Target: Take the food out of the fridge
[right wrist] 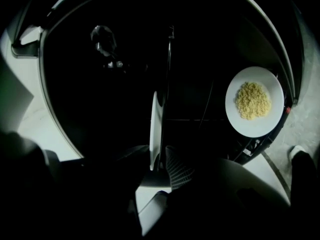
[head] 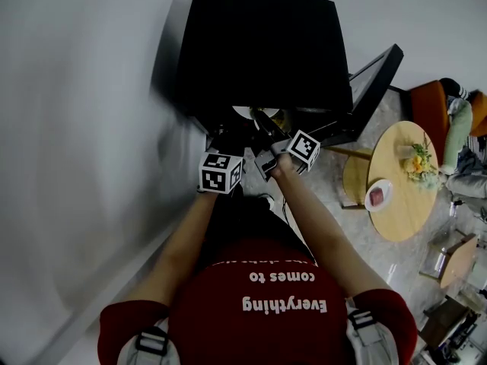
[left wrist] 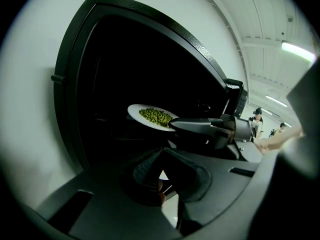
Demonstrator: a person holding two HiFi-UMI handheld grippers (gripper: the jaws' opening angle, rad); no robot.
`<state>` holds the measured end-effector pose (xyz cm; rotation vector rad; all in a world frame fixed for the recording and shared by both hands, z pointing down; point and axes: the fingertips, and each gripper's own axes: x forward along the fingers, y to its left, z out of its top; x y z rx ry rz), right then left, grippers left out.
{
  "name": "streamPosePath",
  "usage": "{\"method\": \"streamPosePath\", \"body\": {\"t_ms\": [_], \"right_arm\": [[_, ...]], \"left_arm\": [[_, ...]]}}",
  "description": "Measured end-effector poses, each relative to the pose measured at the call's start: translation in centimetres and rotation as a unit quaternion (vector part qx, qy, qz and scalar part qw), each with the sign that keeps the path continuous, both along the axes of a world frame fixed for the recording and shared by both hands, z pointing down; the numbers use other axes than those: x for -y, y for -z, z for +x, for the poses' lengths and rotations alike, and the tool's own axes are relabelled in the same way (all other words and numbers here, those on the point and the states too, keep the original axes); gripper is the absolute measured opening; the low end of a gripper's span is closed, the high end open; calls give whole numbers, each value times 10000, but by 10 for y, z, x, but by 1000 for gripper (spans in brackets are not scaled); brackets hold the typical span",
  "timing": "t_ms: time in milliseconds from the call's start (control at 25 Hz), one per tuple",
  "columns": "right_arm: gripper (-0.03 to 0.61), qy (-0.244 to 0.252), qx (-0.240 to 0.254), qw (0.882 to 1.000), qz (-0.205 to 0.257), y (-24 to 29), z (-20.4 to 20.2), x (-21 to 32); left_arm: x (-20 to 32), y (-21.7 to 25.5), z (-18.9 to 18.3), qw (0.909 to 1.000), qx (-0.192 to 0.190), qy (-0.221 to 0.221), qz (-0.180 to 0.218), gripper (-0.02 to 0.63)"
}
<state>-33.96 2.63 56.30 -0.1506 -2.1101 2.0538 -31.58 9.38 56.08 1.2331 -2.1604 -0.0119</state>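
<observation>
The black fridge stands with its door swung to the right. On an upper shelf sits a white plate of green peas, seen edge-on in the right gripper view as the plate of peas. My right gripper reaches in level, its jaws closed over that plate's near rim, the ribbed pad against it. A second white plate with yellow food lies on a lower shelf. My left gripper hangs just outside the fridge, below the plate, tips together and holding nothing.
A round wooden table stands to the right with a small dish and flowers on it. Chairs and clutter crowd the far right. A white wall runs along the left. Two people stand far off.
</observation>
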Motion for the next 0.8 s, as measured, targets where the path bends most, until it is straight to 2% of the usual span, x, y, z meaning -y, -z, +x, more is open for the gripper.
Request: {"method": "streamPosePath", "body": {"t_ms": [160, 360, 520, 800], "right_arm": [[44, 0, 131, 9999, 24, 5, -1, 0], [25, 114, 50, 9996, 270, 6, 11, -2], [23, 416, -21, 9982, 436, 4, 37, -12], [23, 557, -68, 9984, 75, 6, 92, -21]], "left_arm": [[-1, 2, -1, 10000, 39, 1, 12, 6], [-3, 12, 0, 9999, 99, -22, 60, 6], [-7, 22, 14, 9995, 214, -171, 135, 6], [-17, 40, 54, 9970, 379, -671, 100, 6]]}}
